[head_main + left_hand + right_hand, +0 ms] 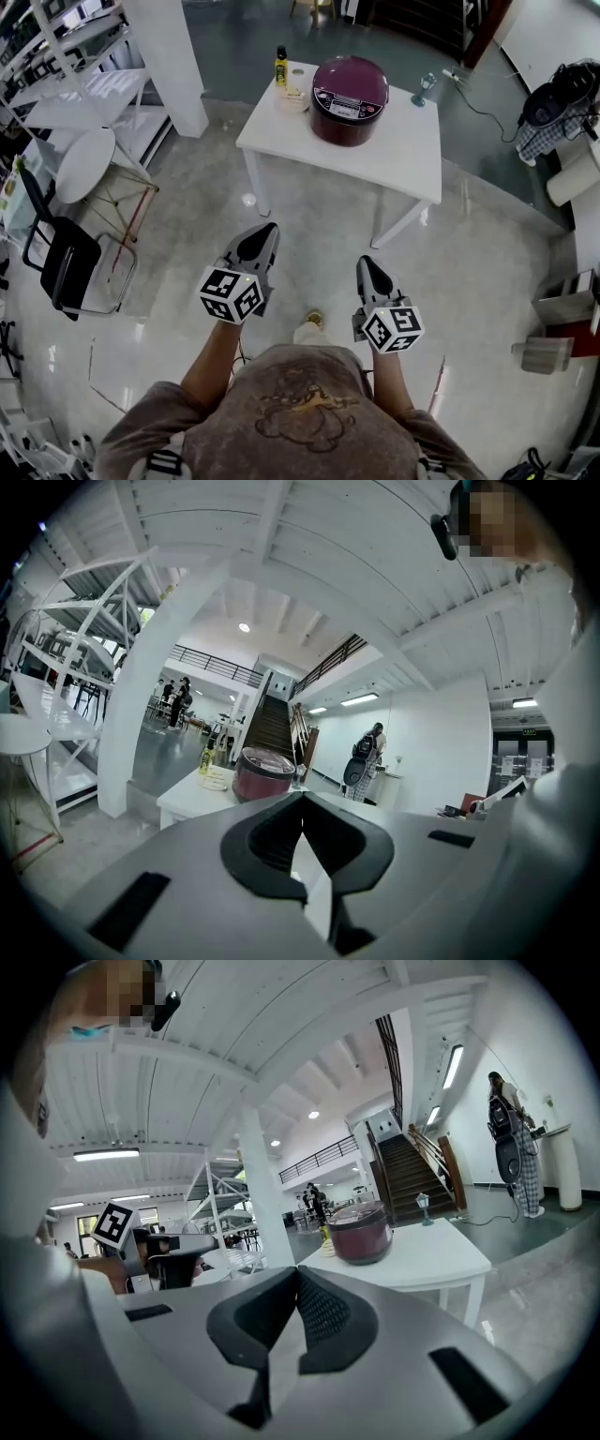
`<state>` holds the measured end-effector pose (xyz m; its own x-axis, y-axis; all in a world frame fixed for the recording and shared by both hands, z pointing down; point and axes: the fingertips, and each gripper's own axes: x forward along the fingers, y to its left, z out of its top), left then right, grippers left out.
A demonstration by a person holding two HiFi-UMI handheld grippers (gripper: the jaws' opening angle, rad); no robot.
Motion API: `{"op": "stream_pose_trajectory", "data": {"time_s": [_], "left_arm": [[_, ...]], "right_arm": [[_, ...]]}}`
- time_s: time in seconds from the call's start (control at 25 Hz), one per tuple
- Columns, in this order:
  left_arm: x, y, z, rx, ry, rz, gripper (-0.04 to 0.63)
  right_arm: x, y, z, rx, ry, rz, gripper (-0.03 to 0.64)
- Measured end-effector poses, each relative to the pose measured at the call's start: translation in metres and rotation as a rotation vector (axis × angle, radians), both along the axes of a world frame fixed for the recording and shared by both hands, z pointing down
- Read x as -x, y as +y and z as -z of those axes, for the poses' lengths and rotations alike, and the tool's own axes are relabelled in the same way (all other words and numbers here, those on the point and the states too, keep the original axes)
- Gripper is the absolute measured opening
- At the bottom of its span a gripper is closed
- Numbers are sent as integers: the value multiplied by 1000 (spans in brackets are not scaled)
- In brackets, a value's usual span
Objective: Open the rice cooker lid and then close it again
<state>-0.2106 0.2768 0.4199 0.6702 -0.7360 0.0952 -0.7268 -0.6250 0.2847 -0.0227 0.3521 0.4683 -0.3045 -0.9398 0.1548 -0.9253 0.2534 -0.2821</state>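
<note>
Rice cooker point(349, 98): dark red and round, standing on the far part of the white surface point(375, 155). It also shows in the left gripper view point(263, 772) and the right gripper view point(359, 1232).
Lid point(352, 82): down flat on the rice cooker.
Left gripper point(269, 228): held over the floor, well short of the rice cooker, pointing towards it.
Left fingers point(267, 841): pressed together at the tips, with nothing between them.
Right gripper point(367, 262): also well short of the rice cooker, beside the left gripper and pointing the same way.
Right fingers point(323, 1312): closed tip to tip, with nothing held.
Bottle point(280, 66): yellow with a dark cap, upright just left of the rice cooker.
Plate point(292, 98): pale, just left of the rice cooker, in front of the bottle.
Small lamp point(427, 87): right of the rice cooker, at the edge of the surface.
Person with backpack point(511, 1143): standing well beyond the rice cooker, by the white wall.
Black chair point(66, 262): far left of the rice cooker, on the floor.
</note>
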Motion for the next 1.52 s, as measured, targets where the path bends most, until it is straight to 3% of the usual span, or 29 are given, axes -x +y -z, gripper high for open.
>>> {"op": "stream_pose_trajectory", "data": {"time_s": [0.52,0.92,1.52], "left_arm": [[-55,-59,-1,-21,4,40,21],[-70,-87,-6,-19,8,63,21],[-100,-169,-5,-26,27,20,21]], "right_arm": [[-60,-68,5,-18,19,51,2],[-73,-100,0,-16,17,83,2],[-98,-170,-3,-16,29,47,2]]}}
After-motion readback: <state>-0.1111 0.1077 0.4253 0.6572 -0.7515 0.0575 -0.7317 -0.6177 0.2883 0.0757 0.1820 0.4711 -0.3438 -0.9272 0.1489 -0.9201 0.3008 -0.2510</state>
